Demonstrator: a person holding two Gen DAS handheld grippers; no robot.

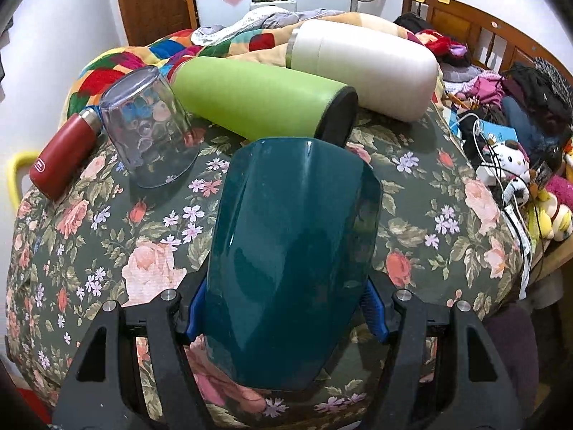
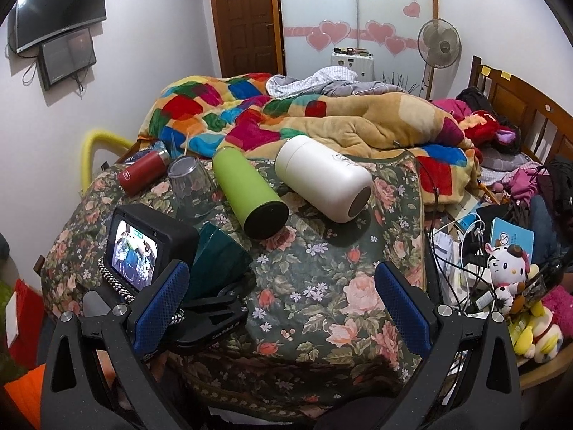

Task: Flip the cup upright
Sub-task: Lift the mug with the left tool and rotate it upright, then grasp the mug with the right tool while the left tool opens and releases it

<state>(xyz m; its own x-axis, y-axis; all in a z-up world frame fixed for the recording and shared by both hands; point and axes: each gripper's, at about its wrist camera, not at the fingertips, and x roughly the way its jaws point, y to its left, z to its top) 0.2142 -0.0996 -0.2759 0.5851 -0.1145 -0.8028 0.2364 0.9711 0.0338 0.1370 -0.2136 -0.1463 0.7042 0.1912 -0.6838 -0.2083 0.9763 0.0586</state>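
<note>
Teal cup (image 1: pixel 293 261) sits clamped in left tongs (image 1: pixel 286 308) branded "GenRobot"; right tongs (image 2: pixel 283 308) gape.

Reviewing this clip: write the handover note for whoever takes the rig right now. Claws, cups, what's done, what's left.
Left claw: shut on the teal cup, which is held over the floral cloth; its orientation is hard to tell.
Right claw: open, holding nothing, above the cloth.
Clear cup: mouth down on the cloth, untouched, beside the red bottle.
Green bottle and white bottle: lying on their sides behind.
Done: teal cup grasped.
Left: set it upright and release; the clear cup probably needs flipping too.
</note>
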